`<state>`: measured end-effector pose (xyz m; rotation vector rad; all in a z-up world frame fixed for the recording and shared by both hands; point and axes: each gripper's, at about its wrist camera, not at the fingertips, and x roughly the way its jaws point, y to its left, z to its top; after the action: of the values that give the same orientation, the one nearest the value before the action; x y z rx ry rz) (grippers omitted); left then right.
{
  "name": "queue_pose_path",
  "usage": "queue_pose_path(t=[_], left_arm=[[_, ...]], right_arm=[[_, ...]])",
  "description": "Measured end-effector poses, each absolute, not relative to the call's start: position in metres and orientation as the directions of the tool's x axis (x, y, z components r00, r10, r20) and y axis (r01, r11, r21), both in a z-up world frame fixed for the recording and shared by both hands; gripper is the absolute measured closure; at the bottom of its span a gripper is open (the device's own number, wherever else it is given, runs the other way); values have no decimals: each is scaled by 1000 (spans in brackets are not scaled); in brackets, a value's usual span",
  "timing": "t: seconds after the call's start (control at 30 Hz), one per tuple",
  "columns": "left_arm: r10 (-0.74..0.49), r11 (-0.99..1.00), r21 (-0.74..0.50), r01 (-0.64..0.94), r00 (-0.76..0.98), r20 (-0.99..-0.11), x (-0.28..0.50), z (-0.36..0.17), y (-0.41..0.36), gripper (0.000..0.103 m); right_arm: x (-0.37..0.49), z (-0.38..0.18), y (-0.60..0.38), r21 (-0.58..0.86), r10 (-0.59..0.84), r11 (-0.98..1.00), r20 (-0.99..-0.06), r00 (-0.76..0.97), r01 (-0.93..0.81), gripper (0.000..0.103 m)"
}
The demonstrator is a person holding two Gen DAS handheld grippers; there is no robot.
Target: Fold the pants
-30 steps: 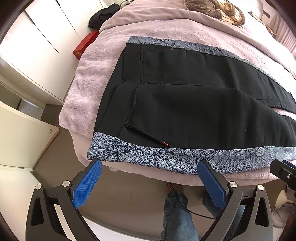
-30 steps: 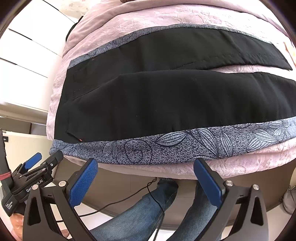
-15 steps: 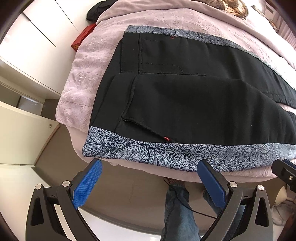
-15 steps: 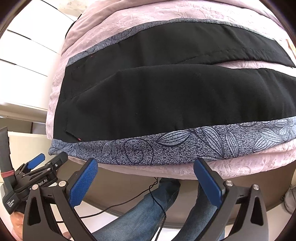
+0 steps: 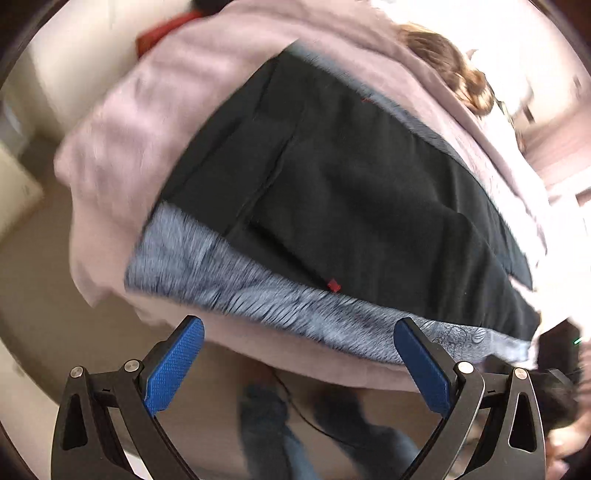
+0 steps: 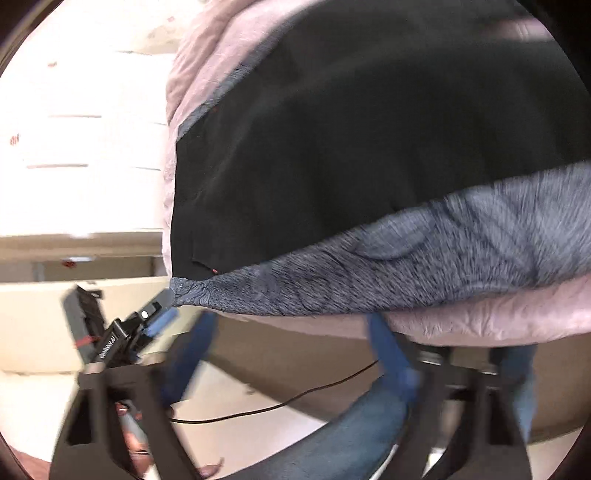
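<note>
Black pants [image 5: 351,192] with a grey leaf-patterned side band [image 5: 258,291] lie spread flat on a pink-blanketed bed [image 5: 155,122]. My left gripper [image 5: 299,354] is open and empty, just off the bed's near edge below the patterned band. In the right wrist view the pants [image 6: 369,147] fill the upper frame, with the patterned band [image 6: 424,258] along the near edge. My right gripper [image 6: 291,354] is open and empty below that band; it is blurred. The left gripper [image 6: 147,321] shows at the band's left corner.
White cabinets [image 6: 81,110] stand left of the bed. A red box [image 5: 162,35] sits by the bed's far left side. A brown item [image 5: 454,70] lies at the far end of the bed. The person's jeans [image 6: 351,435] and a black cable [image 6: 277,406] are below.
Both views have swung and blurred. Both grippers have moved closer to the near patterned edge of the pants, the left one toward its left corner. Both stay open and empty.
</note>
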<state>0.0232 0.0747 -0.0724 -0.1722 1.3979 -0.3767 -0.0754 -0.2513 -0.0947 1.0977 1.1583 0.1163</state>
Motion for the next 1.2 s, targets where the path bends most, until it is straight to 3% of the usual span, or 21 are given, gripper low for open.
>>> queue_pose_path(t=[0.2, 0.33, 0.5, 0.57, 0.6, 0.7, 0.8, 1.1, 1.17, 1.2], left_arm=[[-430, 902, -431, 3, 94, -898, 29, -106, 89, 1], [-458, 887, -462, 12, 156, -875, 47, -100, 88, 27], [-463, 885, -463, 45, 176, -868, 60, -91, 88, 29], [-430, 902, -429, 45, 161, -888, 64, -96, 85, 56], [-429, 903, -428, 42, 135, -893, 67, -101, 85, 78], [-467, 884, -467, 32, 135, -874, 68, -87, 89, 86], [-451, 892, -436, 117, 191, -871, 67, -47, 81, 86], [-484, 875, -460, 148, 275, -831, 147, 9, 33, 86], [-471, 882, -435, 182, 312, -825, 176, 10, 13, 82], [-460, 888, -418, 192, 329, -825, 190, 5, 3, 72]], right_arm=[[-82, -123, -275, 809, 601, 413, -587, 543, 417, 32], [-76, -113, -287, 855, 606, 339, -517, 605, 392, 40], [-78, -117, -306, 867, 596, 323, -498, 629, 380, 41], [-82, -124, -304, 866, 601, 276, -493, 629, 416, 66], [-84, -126, -298, 855, 605, 245, -504, 617, 458, 93], [-93, -112, -297, 853, 598, 256, -509, 619, 454, 95], [-90, -75, -303, 868, 607, 315, -495, 622, 383, 95], [-19, -16, -373, 868, 677, 405, -497, 543, 289, 94], [15, -18, -399, 864, 698, 412, -504, 509, 291, 93], [31, -26, -405, 857, 697, 424, -514, 499, 291, 92]])
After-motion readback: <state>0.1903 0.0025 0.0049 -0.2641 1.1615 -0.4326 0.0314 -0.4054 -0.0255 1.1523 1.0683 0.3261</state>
